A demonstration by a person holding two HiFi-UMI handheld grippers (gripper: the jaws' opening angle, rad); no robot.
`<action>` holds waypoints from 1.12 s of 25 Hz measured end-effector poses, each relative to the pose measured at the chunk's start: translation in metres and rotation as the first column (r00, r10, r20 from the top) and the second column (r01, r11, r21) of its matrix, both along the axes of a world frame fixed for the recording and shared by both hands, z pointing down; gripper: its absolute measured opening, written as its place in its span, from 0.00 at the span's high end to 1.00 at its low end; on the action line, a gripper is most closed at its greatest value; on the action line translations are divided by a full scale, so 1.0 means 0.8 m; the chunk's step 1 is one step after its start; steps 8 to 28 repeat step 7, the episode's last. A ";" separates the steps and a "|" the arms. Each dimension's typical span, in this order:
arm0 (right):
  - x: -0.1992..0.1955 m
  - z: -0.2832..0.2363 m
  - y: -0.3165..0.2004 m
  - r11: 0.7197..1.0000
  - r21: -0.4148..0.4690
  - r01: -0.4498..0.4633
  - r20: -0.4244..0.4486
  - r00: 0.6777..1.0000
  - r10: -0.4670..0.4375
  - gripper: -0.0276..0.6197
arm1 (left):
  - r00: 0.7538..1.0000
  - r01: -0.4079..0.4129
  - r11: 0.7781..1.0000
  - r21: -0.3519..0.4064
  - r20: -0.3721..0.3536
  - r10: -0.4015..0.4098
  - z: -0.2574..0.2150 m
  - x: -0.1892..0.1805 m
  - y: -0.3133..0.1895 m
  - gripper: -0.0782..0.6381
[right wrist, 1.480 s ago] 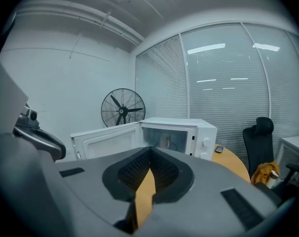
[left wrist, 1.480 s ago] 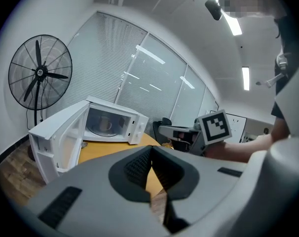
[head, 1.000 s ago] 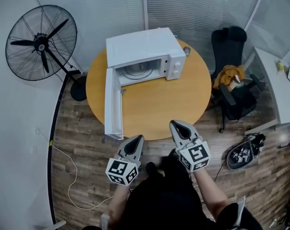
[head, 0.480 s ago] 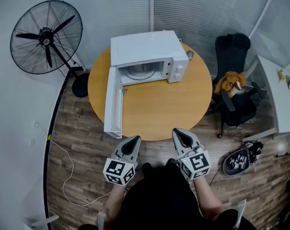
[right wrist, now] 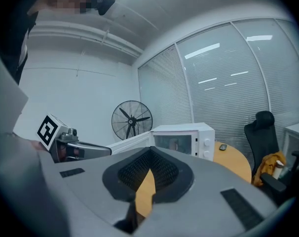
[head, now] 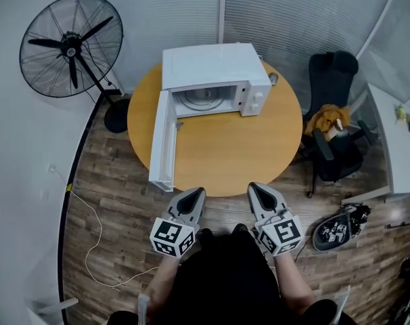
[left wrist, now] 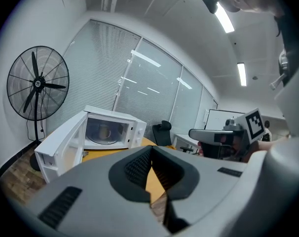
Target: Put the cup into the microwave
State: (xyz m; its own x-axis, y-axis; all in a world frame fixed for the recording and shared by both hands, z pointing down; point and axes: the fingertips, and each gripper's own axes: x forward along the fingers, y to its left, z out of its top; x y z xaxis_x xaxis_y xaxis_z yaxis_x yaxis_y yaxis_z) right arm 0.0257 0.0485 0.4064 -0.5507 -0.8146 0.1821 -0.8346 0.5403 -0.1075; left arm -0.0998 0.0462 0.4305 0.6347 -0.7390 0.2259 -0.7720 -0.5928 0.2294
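Note:
The white microwave [head: 215,70] stands at the back of the round wooden table [head: 239,147], its door [head: 163,141] swung wide open to the left. A cup [left wrist: 104,131] stands inside the cavity on the turntable; it also shows as a pale shape, the cup [right wrist: 173,143], in the right gripper view. My left gripper [head: 195,193] and right gripper [head: 254,188] hover side by side at the table's near edge, pointing at the microwave. Both are shut and hold nothing, as the left gripper [left wrist: 152,149] and right gripper [right wrist: 150,152] close-ups show.
A standing fan [head: 73,46] is left of the table. A black office chair [head: 333,114] with an orange item stands to the right, beside a white desk [head: 394,134]. A small dark object [head: 273,78] lies by the microwave. A bag [head: 337,227] and a cable [head: 90,242] lie on the floor.
My right gripper has drawn back a little toward me, from over the table's edge. The left gripper has kept still. Both jaws have stayed shut.

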 end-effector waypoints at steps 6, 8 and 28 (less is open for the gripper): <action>0.008 0.004 -0.002 1.000 -0.011 -0.019 0.014 1.000 0.019 0.94 | 1.000 0.002 1.000 -0.003 -0.004 -0.002 0.002 0.001 -0.005 0.90; 0.010 0.004 -0.002 1.000 -0.012 -0.022 0.014 1.000 0.022 0.94 | 1.000 0.002 1.000 -0.005 -0.005 -0.002 0.002 0.001 -0.006 0.90; 0.010 0.004 -0.002 1.000 -0.012 -0.022 0.014 1.000 0.022 0.94 | 1.000 0.002 1.000 -0.005 -0.005 -0.002 0.002 0.001 -0.006 0.90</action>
